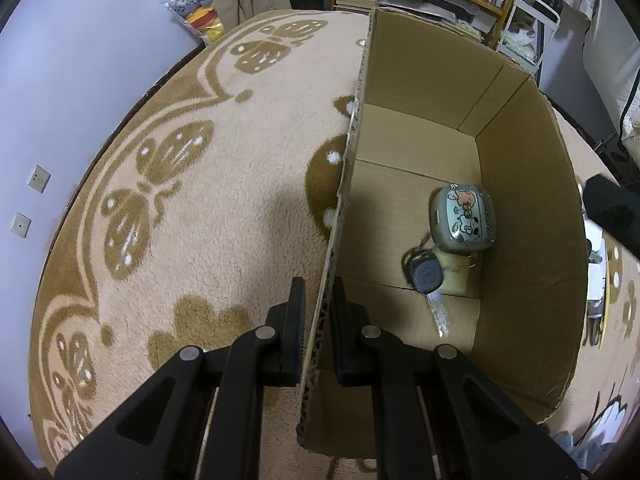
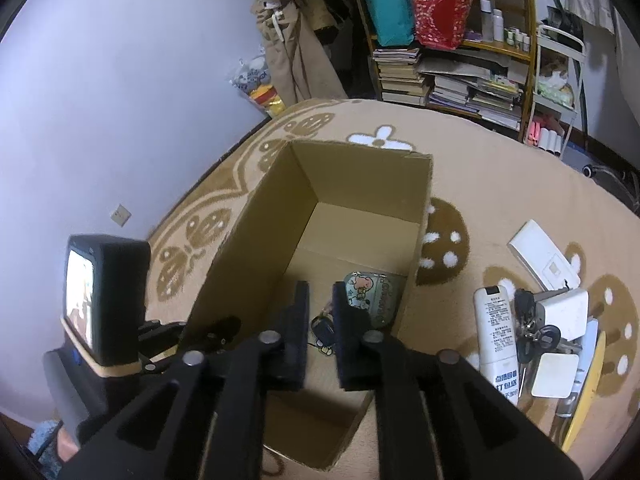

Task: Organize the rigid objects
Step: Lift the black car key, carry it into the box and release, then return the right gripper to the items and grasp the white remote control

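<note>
**Cardboard box and loose items on patterned rug: risks and materials**

While the left tongs (image 1: pixel 318 320) pinch the near left wall of the cardboard box (image 1: pixel 528 240), the right tongs (image 2: pixel 320 320) hang over its opening, jaws narrowly parted with nothing between them.

- Risk: the corrugated wall is thin and flexible; a pull from the left tongs could buckle it or tip the light box on the soft rug (image 1: pixel 200 220).
- Risk: the box is deep and narrow, so the right tongs could catch the rim on withdrawal.
- In box: rounded tin (image 1: pixel 464 218) with glossy cartoon print, at the right wall; beside it, nearer, a car key (image 1: pixel 426 276), black plastic head, slim metal blade.
- Outside, right of box: white remote control (image 2: pixel 496 336), smooth plastic, oblong; key bunch (image 2: pixel 532 324); flat white boxes (image 2: pixel 544 256).
- Rug: plush, tan with brown motifs.
</note>
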Tool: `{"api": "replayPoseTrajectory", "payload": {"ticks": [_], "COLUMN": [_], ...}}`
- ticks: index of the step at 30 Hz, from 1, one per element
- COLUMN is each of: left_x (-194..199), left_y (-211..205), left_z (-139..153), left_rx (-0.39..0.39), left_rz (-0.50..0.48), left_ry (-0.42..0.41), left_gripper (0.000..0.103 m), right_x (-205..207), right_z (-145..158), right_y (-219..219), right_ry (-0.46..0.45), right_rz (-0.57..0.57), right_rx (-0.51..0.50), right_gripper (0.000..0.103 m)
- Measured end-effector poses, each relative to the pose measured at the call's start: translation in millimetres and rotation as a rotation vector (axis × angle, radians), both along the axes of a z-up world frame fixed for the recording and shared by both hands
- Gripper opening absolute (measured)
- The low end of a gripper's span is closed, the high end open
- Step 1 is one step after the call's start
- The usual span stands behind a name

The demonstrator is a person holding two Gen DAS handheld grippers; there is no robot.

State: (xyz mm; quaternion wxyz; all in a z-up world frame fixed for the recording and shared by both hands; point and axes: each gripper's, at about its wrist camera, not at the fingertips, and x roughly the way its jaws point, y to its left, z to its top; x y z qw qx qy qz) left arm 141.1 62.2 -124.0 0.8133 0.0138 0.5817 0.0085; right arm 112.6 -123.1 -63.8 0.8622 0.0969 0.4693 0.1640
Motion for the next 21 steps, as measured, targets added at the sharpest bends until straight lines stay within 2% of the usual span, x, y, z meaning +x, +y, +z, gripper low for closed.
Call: {"api": "replayPoseTrajectory", "payload": {"ticks": [1, 2, 3, 4, 5, 7, 10, 13, 21], "left_x": [0, 0, 0, 0, 0, 0, 0, 0, -1], "left_y": [0, 0, 0, 0, 0, -1, 0, 0, 4], "left_z": [0, 0, 0, 0, 0, 0, 0, 1, 1], "left_rx": [-0.001, 0.000, -0.001, -0.002, -0.001, 0.000, -0.001, -0.002, -0.016], "left_rz": [0.001, 0.001, 0.001, 0.001, 0.000, 0.000, 0.001, 0.001, 0.004], "left_ry": [0.000, 0.000, 0.000, 0.000, 0.000, 0.000, 0.000, 0.000, 0.003], "left_gripper": [0.011, 0.011, 0.011, 0.011, 0.011, 0.011, 0.012, 0.012, 0.012], "right_x": [-1, -1, -2, -3, -5, -8, -10, -10, -18], "right_z": [1, 3, 6, 7, 10, 13, 15, 11, -18], "right_y": [-3, -7, -11, -14, -18, -24, -38, -54, -85], "right_ry": [-0.004, -0.007, -0.009, -0.013, -0.023, -0.046, -0.050, -0.032, 0.022], "right_rz": [-0.006, -0.015, -0.025, -0.032, -0.044, -0.068, -0.095, -0.125, -0.192], "right_rx": [0.015, 0.020, 0.019, 0.011, -0.004, -0.034, -0.053, -0.066, -0.111], "right_gripper": [0.022, 0.037, 0.046, 0.069, 0.085, 0.096, 0.101, 0.101, 0.101]}}
